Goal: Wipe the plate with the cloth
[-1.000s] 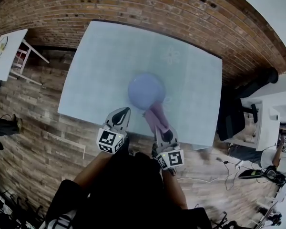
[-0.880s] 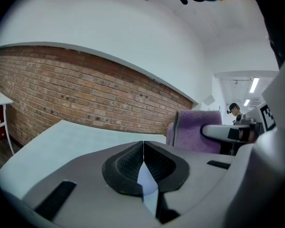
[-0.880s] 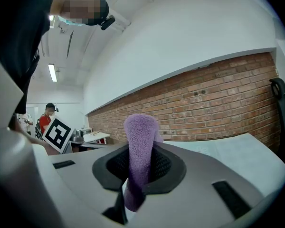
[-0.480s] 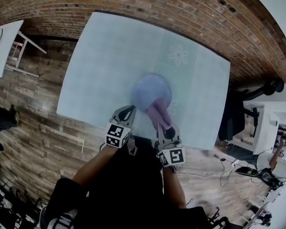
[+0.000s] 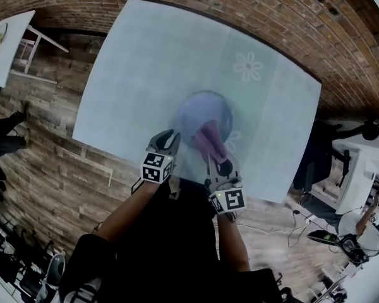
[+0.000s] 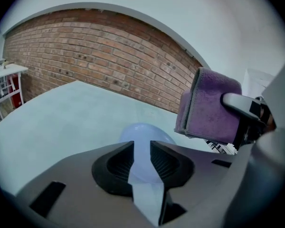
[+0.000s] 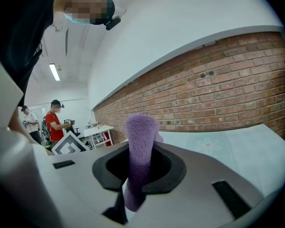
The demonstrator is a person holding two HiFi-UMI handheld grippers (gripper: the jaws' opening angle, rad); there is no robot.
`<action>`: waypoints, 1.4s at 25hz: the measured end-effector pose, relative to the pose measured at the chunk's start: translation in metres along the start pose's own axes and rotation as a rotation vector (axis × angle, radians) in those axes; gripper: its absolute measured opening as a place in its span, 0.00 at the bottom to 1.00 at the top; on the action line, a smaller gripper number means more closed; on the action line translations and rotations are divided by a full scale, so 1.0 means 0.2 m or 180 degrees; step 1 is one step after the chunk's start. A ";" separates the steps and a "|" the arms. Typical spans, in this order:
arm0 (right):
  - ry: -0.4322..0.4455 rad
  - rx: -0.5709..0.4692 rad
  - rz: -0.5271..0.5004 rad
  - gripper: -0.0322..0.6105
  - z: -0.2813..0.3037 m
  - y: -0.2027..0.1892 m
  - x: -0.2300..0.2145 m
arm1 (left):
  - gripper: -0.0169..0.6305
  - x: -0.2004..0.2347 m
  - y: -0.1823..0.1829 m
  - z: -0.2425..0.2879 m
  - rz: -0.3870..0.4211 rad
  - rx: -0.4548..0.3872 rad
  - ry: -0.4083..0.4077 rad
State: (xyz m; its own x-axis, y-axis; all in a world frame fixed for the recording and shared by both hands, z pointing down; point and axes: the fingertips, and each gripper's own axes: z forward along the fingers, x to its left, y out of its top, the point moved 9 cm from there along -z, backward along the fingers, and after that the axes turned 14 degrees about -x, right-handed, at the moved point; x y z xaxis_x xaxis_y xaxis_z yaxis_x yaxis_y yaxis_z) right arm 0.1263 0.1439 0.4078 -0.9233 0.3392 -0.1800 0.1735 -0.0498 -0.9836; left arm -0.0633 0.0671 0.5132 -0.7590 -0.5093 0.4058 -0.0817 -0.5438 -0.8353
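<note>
The left hand-held gripper (image 6: 141,148) has its jaws opening, with a narrow gap and nothing gripped between them. Its tips sit just beside the near left rim of the plate (image 5: 199,109), which shows through the gap. The right hand-held gripper (image 7: 141,175) is clamped on the folded purple cloth (image 7: 140,141), which sticks out over the plate's near right rim; whether it touches the plate I cannot tell. The pale blue plate lies near the front edge of the light desk (image 5: 151,62), with a flower print (image 5: 248,66) farther back. Around the desk are a wooden floor (image 5: 44,169), a brick wall (image 7: 228,84), a white table (image 5: 6,49) and a person (image 7: 52,122) in red.
</note>
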 end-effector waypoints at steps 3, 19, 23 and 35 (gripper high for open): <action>0.0111 0.0053 0.0058 0.15 0.03 -0.03 -0.06 | 0.25 0.01 -0.06 0.07 -0.0125 0.0155 0.0070; 0.0567 0.0238 0.0168 0.15 0.13 -0.22 -0.20 | 0.34 0.15 -0.38 0.31 -0.0526 0.0596 0.0600; 0.0732 0.0273 0.0212 0.15 0.20 -0.27 -0.23 | 0.30 0.17 -0.40 0.36 -0.0455 0.0651 0.0617; 0.1188 0.0523 0.0200 0.15 0.32 -0.42 -0.20 | 0.17 0.27 -0.35 0.34 -0.0328 0.0742 0.0266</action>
State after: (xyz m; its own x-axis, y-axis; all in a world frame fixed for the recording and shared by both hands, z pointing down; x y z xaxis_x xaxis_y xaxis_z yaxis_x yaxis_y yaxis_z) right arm 0.1267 0.0747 0.4969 -0.7197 0.6467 -0.2525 0.1405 -0.2204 -0.9652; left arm -0.0544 0.0314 0.6195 -0.8058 -0.3917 0.4442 -0.0178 -0.7337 -0.6792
